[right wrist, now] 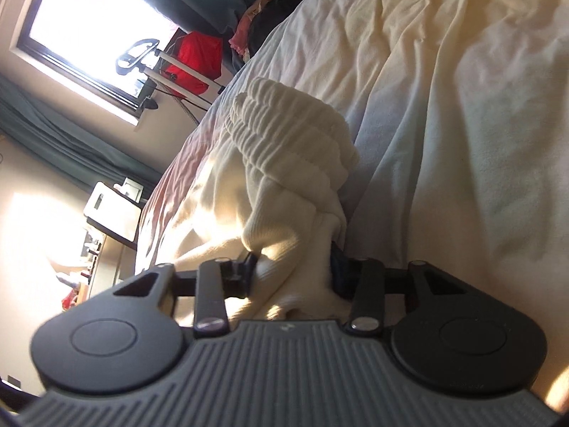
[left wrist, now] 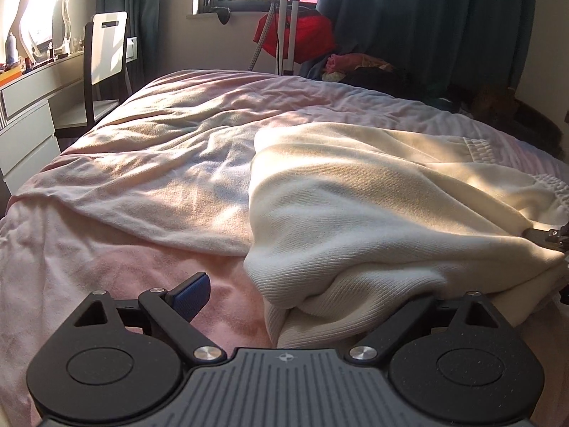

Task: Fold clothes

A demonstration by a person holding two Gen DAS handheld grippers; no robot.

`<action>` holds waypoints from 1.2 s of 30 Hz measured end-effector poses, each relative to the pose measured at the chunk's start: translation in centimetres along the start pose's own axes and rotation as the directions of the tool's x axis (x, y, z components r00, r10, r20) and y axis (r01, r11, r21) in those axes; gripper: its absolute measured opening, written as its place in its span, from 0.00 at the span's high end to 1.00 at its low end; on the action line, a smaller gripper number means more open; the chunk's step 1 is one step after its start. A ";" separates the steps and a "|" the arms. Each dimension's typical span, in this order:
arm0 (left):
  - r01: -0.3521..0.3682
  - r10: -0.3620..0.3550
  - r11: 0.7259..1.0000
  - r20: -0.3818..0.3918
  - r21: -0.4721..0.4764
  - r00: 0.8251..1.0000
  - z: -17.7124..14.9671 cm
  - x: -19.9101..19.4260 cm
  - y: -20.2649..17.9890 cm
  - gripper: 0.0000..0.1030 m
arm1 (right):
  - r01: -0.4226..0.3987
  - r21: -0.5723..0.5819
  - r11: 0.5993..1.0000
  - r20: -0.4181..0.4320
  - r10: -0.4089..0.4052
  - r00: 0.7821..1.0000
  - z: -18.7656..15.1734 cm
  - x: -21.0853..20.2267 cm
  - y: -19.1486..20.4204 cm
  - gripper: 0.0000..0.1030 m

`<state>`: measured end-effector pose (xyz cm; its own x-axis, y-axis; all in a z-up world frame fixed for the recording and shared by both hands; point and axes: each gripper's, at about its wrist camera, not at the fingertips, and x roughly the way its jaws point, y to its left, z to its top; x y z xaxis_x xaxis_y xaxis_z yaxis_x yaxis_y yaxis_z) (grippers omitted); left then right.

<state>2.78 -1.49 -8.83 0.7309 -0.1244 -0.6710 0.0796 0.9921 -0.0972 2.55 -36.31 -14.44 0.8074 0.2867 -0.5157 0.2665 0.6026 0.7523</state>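
Observation:
A cream knitted garment (left wrist: 355, 206) lies crumpled on the right half of the bed. My left gripper (left wrist: 313, 293) stands open at the garment's near edge. Its left blue pad (left wrist: 192, 295) sits clear of the cloth over the pink cover, and its right finger is hidden under a fold. In the right wrist view, my right gripper (right wrist: 293, 272) is shut on a bunched part of the cream garment (right wrist: 284, 213), just below its ribbed band (right wrist: 284, 131). The right gripper's tip (left wrist: 547, 236) also shows at the garment's right edge in the left wrist view.
A rumpled pink cover (left wrist: 142, 149) spreads across the bed to the left and beyond the garment. A white chair (left wrist: 106, 49) and grey drawers (left wrist: 25, 135) stand at the left. A steamer stand with red cloth (left wrist: 298, 35) and a clothes pile (left wrist: 355, 66) lie past the far edge.

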 end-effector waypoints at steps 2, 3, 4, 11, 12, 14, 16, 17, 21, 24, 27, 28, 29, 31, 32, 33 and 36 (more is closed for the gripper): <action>0.087 -0.086 0.995 0.018 -0.056 0.996 0.2 -1.5 0.8 0.13 | 0.005 0.011 1.000 0.032 -0.006 0.999 -0.1 -0.5 -0.1 0.65; 0.132 -0.130 0.988 0.030 -0.085 0.991 0.3 -2.2 1.3 0.12 | 0.017 0.009 1.000 0.048 -0.018 0.999 -0.1 -0.7 0.0 0.66; 0.178 -0.174 0.977 0.045 -0.114 0.984 0.4 -3.0 1.7 0.12 | 0.029 0.008 1.000 0.065 -0.030 0.997 -0.1 -0.8 0.0 0.67; 0.323 -0.280 0.913 0.196 -0.249 0.940 1.5 -2.6 3.3 0.07 | 0.076 -0.028 0.997 0.130 -0.072 0.989 -0.4 -1.1 0.7 0.67; 0.316 -0.277 0.907 0.173 -0.279 0.945 1.6 -1.5 3.5 0.07 | 0.076 -0.029 0.997 0.129 -0.072 0.989 -0.4 -1.1 0.7 0.67; 0.294 -0.268 0.897 0.122 -0.330 0.956 1.7 0.6 3.9 0.07 | 0.076 -0.030 0.997 0.127 -0.071 0.989 -0.3 -1.0 0.7 0.67; 0.337 -0.331 0.850 0.088 -0.405 0.940 1.2 2.5 4.8 0.08 | 0.079 -0.037 0.996 0.127 -0.074 0.989 -0.3 -0.9 0.9 0.67; 0.352 -0.351 0.827 0.086 -0.438 0.932 1.0 3.0 5.2 0.05 | 0.081 -0.041 0.996 0.127 -0.075 0.989 -0.4 -0.8 1.1 0.67; 0.375 -0.399 0.755 0.077 -0.538 0.914 0.3 4.5 6.5 0.06 | 0.087 -0.063 0.994 0.131 -0.078 0.988 -0.6 -0.8 1.5 0.67; 0.350 -0.406 0.752 0.025 -0.559 0.913 0.0 6.2 6.7 0.07 | 0.095 -0.063 0.994 0.131 -0.086 0.988 -0.6 -0.6 1.5 0.67; 0.347 -0.393 0.786 0.021 -0.512 0.919 0.4 6.2 6.0 0.18 | 0.104 -0.062 0.993 0.128 -0.095 0.987 -0.7 -0.4 1.4 0.67; 0.338 -0.379 0.804 0.017 -0.490 0.925 0.6 6.0 5.7 0.20 | 0.104 -0.064 0.993 0.128 -0.095 0.987 -0.8 -0.4 1.4 0.67; 0.331 -0.365 0.820 0.019 -0.468 0.931 0.7 5.8 5.5 0.27 | 0.104 -0.067 0.992 0.129 -0.095 0.987 -0.8 -0.4 1.5 0.67; 0.319 -0.338 0.845 0.032 -0.429 0.940 0.7 5.3 5.1 0.35 | 0.098 -0.086 0.992 0.139 -0.085 0.987 -0.9 -0.6 1.9 0.67; 0.315 -0.328 0.854 0.043 -0.415 0.944 0.8 4.9 4.9 0.41 | 0.092 -0.096 0.991 0.145 -0.078 0.986 -0.9 -0.8 2.2 0.67; 0.317 -0.321 0.858 0.059 -0.404 0.945 0.8 4.5 4.8 0.46 | 0.075 -0.103 0.992 0.155 -0.058 0.986 -0.9 -1.1 2.5 0.68; 0.352 -0.329 0.850 0.126 -0.392 0.936 1.5 3.1 4.7 0.59 | 0.017 -0.120 0.993 0.182 0.005 0.983 -0.9 -2.0 3.6 0.70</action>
<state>6.47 2.86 -10.28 0.7434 -0.4408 -0.5031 0.0595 0.7927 -0.6066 1.38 -34.03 -11.04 0.8909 0.1493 -0.4289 0.2152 0.6928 0.6883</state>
